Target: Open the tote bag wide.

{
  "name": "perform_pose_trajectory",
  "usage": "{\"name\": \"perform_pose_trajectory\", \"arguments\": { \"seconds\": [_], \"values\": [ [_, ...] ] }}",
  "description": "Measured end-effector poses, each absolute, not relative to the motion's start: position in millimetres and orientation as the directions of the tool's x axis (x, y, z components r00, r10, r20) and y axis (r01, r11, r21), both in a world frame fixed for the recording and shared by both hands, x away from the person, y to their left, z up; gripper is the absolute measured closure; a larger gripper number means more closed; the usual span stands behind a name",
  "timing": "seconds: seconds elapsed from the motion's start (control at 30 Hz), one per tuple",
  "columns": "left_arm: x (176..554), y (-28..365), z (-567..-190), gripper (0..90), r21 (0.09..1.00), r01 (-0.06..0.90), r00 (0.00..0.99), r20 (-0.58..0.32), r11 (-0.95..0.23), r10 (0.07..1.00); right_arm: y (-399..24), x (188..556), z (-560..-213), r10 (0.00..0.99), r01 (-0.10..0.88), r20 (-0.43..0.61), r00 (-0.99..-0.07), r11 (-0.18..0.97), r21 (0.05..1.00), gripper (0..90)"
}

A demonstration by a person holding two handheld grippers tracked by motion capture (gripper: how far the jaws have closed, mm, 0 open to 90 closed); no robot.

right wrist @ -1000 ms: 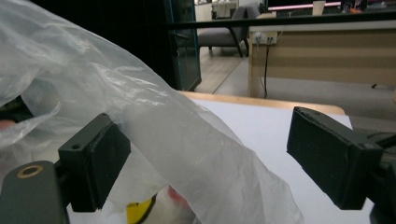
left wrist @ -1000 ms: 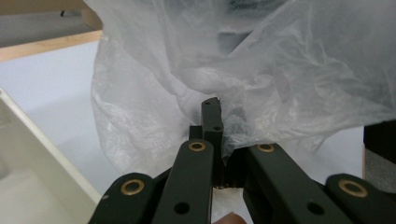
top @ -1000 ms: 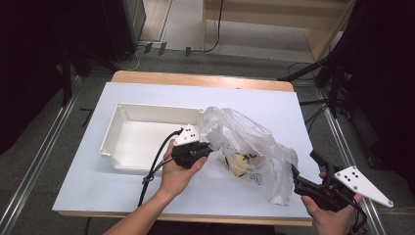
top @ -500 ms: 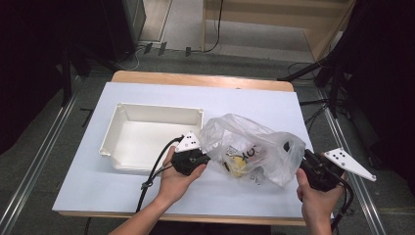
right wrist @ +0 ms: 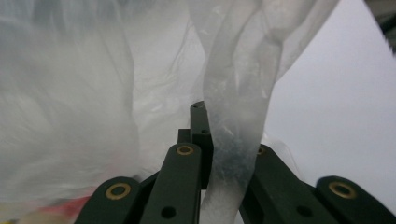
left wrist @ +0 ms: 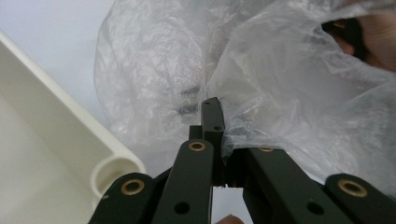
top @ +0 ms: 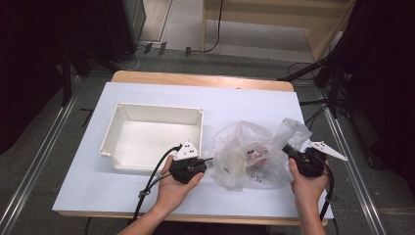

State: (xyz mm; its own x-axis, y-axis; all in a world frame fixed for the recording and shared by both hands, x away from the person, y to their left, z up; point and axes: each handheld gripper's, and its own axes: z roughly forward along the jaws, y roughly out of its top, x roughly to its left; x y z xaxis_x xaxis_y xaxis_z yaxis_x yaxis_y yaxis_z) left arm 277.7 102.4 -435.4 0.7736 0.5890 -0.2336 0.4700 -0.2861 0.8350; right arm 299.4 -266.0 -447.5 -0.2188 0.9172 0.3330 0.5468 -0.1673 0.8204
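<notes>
Left gripper (top: 205, 164) pinches the bag (top: 247, 156) at its left edge; right gripper (top: 288, 151), jaws just closed, pinches a bag handle (right wrist: 233, 121). Tray (top: 151, 115) lies left of the bag.

Thin, crinkled, translucent plastic bag (top: 247, 156); smooth, matt, cream plastic tray (top: 151, 115); counter (top: 244, 105) with matt pale top and wooden edge; tongs (left wrist: 212, 116) of matt black plastic with brass-coloured rivets.

Clear plastic bag (top: 249, 156), crumpled, lies on white table right of the tray; red and yellow contents inside; pinched at left and right edges
</notes>
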Motion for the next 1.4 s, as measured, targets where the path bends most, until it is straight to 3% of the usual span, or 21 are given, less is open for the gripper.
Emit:
{"name": "perform_pose_trajectory", "arguments": {
  "seconds": [0.2,0.37,0.43,0.47,0.5,0.53,0.57,0.6,0.77,0.93,0.97,1.0,1.07,1.17,1.2,1.3,1.4],
  "values": [
    [258,95,-454,90.0,0.824,0.449,0.780,-0.174,-0.344,0.602,-268,312,-477,0.924,0.640,0.339,-0.176,-0.154,0.753,90.0],
    [256,94,-470,90.0,0.801,0.463,0.775,-0.158,-0.379,0.612,-270,312,-482,0.922,0.650,0.341,-0.184,-0.146,0.745,88.8],
    [257,94,-471,89.5,0.797,0.471,0.772,-0.164,-0.379,0.614,-271,310,-480,0.914,0.630,0.348,-0.210,-0.146,0.763,77.7],
    [256,95,-468,83.6,0.810,0.461,0.771,-0.164,-0.361,0.616,-271,308,-479,0.914,0.619,0.348,-0.209,-0.152,0.771,66.1],
    [256,95,-468,75.3,0.810,0.461,0.771,-0.164,-0.361,0.616,-271,308,-479,0.914,0.619,0.348,-0.209,-0.152,0.771,66.1],
    [254,95,-465,75.3,0.821,0.448,0.772,-0.156,-0.353,0.617,-272,306,-476,0.916,0.601,0.338,-0.214,-0.150,0.785,55.6],
    [248,96,-457,59.6,0.845,0.414,0.777,-0.134,-0.339,0.615,-274,301,-469,0.918,0.573,0.325,-0.227,-0.144,0.807,39.7],
    [245,97,-452,54.3,0.856,0.397,0.783,-0.126,-0.333,0.610,-275,299,-465,0.916,0.564,0.328,-0.233,-0.148,0.813,35.1],
    [239,95,-433,22.3,0.878,0.357,0.797,-0.109,-0.319,0.593,-281,282,-439,0.908,0.485,0.316,-0.276,-0.152,0.861,17.6],
    [242,92,-412,15.9,0.912,0.321,0.798,-0.114,-0.257,0.592,-285,269,-418,0.915,0.422,0.301,-0.267,-0.170,0.891,15.1],
    [243,92,-411,15.9,0.914,0.320,0.797,-0.118,-0.248,0.592,-285,269,-418,0.915,0.422,0.301,-0.267,-0.170,0.891,15.1],
    [244,91,-409,21.7,0.921,0.310,0.799,-0.118,-0.236,0.589,-286,265,-411,0.918,0.405,0.303,-0.257,-0.183,0.896,15.1],
    [244,91,-408,42.7,0.922,0.304,0.795,-0.108,-0.239,0.597,-287,259,-402,0.920,0.377,0.295,-0.258,-0.186,0.907,15.0],
    [249,92,-409,65.4,0.915,0.329,0.783,-0.127,-0.233,0.609,-285,249,-386,0.921,0.338,0.285,-0.265,-0.188,0.922,15.1],
    [252,93,-410,65.4,0.910,0.345,0.782,-0.143,-0.230,0.607,-285,249,-386,0.921,0.338,0.285,-0.265,-0.188,0.922,15.1],
    [258,95,-415,77.4,0.893,0.386,0.776,-0.178,-0.233,0.605,-275,243,-369,0.935,0.331,0.224,-0.275,-0.127,0.935,15.2],
    [261,96,-421,81.1,0.879,0.414,0.765,-0.196,-0.235,0.613,-264,238,-359,0.922,0.307,0.217,-0.320,-0.116,0.945,15.3]
  ]
}}
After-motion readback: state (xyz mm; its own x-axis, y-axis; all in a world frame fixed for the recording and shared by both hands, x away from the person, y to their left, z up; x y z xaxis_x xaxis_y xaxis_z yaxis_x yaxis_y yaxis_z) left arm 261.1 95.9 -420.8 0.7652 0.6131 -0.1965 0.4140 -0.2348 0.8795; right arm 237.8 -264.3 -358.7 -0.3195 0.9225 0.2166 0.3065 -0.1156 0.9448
